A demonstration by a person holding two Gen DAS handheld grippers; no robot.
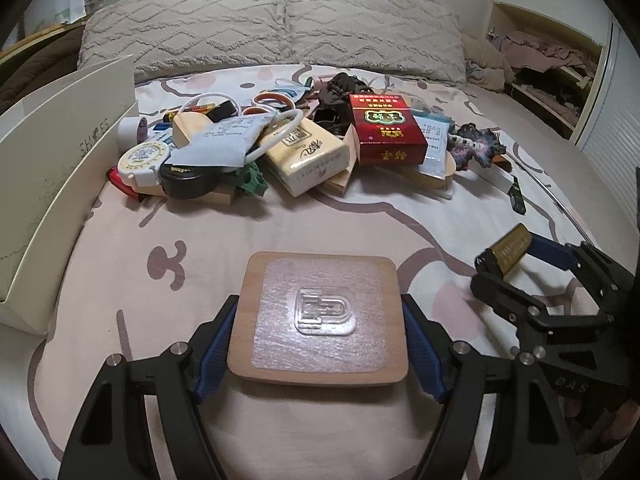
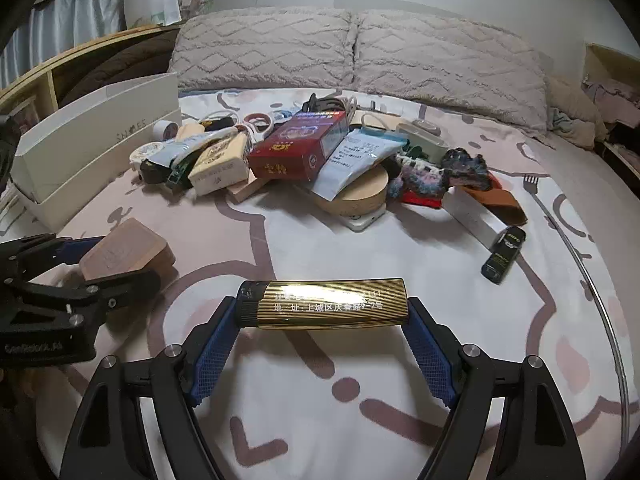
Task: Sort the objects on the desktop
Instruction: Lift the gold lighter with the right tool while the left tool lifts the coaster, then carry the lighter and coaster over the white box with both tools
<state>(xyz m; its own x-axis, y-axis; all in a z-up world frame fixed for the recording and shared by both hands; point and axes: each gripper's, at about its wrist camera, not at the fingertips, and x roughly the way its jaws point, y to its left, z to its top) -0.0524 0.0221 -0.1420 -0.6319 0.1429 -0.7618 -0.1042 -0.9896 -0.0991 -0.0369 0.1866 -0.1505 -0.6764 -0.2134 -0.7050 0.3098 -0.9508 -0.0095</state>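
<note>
My left gripper (image 1: 319,312) is shut on a square wooden block (image 1: 276,280) with a clear adhesive hook on top; the blue pads press on its two sides, just above the pink sheet. In the right wrist view that left gripper (image 2: 108,264) and the wooden block (image 2: 128,248) show at the left edge. My right gripper (image 2: 322,310) is shut on a gold lighter (image 2: 360,300), held crosswise by its two ends above the sheet. The left wrist view shows the right gripper (image 1: 516,256) with the gold lighter (image 1: 510,246) at the right.
A pile of mixed objects lies mid-bed: a red cigarette box (image 1: 384,128), a cream box (image 1: 308,152), tubes, a round wooden box (image 2: 360,192). An open white shoe box (image 1: 60,168) stands at the left. A black lighter (image 2: 504,256) lies right. Pillows (image 1: 272,28) sit behind.
</note>
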